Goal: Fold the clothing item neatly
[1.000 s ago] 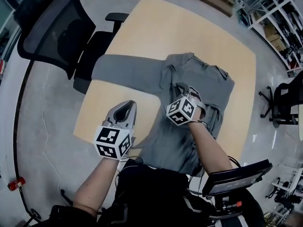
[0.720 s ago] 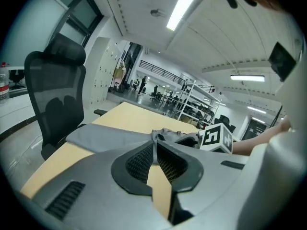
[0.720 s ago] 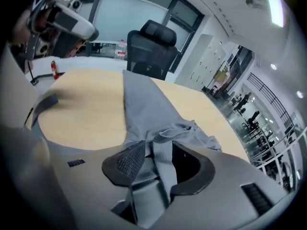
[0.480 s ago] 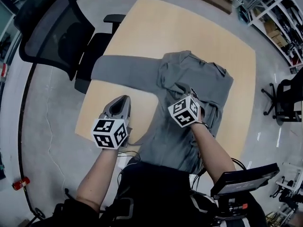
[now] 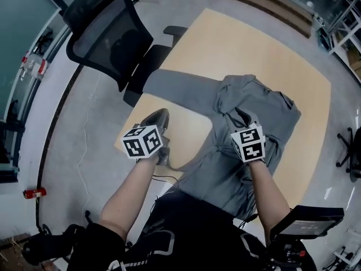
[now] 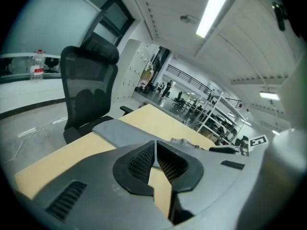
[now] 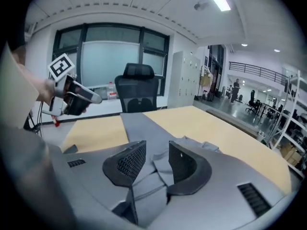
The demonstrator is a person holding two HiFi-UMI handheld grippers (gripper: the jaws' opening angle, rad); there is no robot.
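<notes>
Two grippers and one garment are noted. A grey long-sleeved top lies on the pale wooden table. Its body is bunched and creased toward the right half, and its hem hangs over the near edge against the person. One sleeve is laid out flat and straight, its long axis running from the bunched body to the table's left edge. The cuff end reaches that edge beside the black office chair. The right gripper hangs over the middle of the body with jaws parted, which have just been opening. Folds of grey cloth show below and between them, but neither pad presses on the cloth, so nothing is held. The left gripper is closed tight on nothing, over bare table at the near left corner. It points toward the sleeve, which lies just ahead of it and crosswise to its line. Judgement: folding is at an early stage, and the outstretched sleeve is the likely next piece — the left gripper is plainly nearer to it, though it would have to open first.
</notes>
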